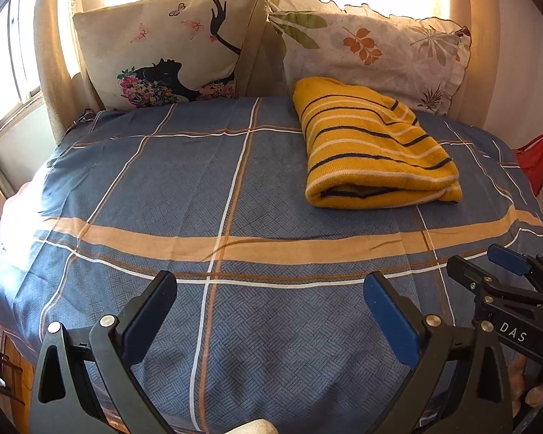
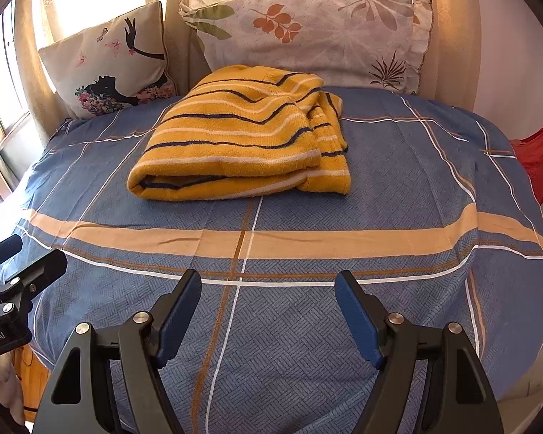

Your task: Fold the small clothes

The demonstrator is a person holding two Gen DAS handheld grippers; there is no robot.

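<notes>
A yellow knit garment with dark and white stripes (image 1: 373, 148) lies folded in a thick bundle on the blue checked bedsheet (image 1: 184, 188), near the pillows. In the right wrist view the garment (image 2: 242, 137) lies straight ahead on the sheet (image 2: 398, 181), with a loose layer hanging off its right side. My left gripper (image 1: 269, 289) is open and empty, held over the near part of the bed, well short of the garment. My right gripper (image 2: 268, 285) is open and empty too, just to the right of the left one; it also shows at the left wrist view's right edge (image 1: 481, 264).
Two pillows lean at the head of the bed: one with a black silhouette and butterflies (image 1: 163, 47), one with a leaf print (image 1: 373, 47). Curtains and a bright window stand behind. A red cloth (image 1: 535, 155) hangs off the right side. The bed's near edge lies below the grippers.
</notes>
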